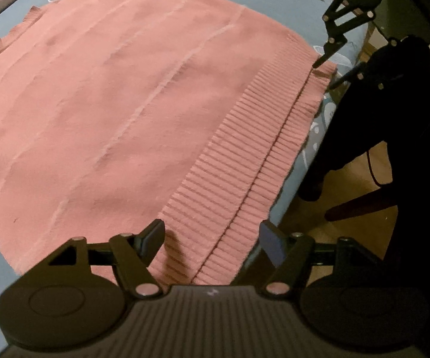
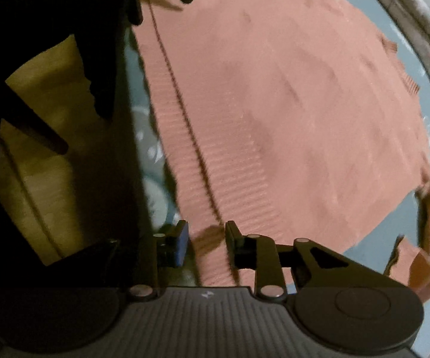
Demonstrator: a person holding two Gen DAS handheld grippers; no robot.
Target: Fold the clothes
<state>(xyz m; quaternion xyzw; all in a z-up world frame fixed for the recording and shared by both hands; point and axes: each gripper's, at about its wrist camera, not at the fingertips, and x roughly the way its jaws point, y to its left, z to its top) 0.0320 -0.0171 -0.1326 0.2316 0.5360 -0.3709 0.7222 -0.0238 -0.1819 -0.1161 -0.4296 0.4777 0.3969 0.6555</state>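
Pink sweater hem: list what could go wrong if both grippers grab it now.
1. The ribbed hem lies near the edge of the table; pulling toward it could drag the pink sweater off.
2. Both the left gripper and the right gripper are open over doubled hem layers; a shallow pinch may catch only the top layer.

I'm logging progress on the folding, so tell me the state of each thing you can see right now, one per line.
Pink knit sweater: spread flat, not yet folded, ribbed hem at the table's near edge.
Left tongs: open, straddling the hem at one corner.
Right tongs: open, narrower gap, at the hem's other corner.
Blue patterned tablecloth: lying flat under the sweater.
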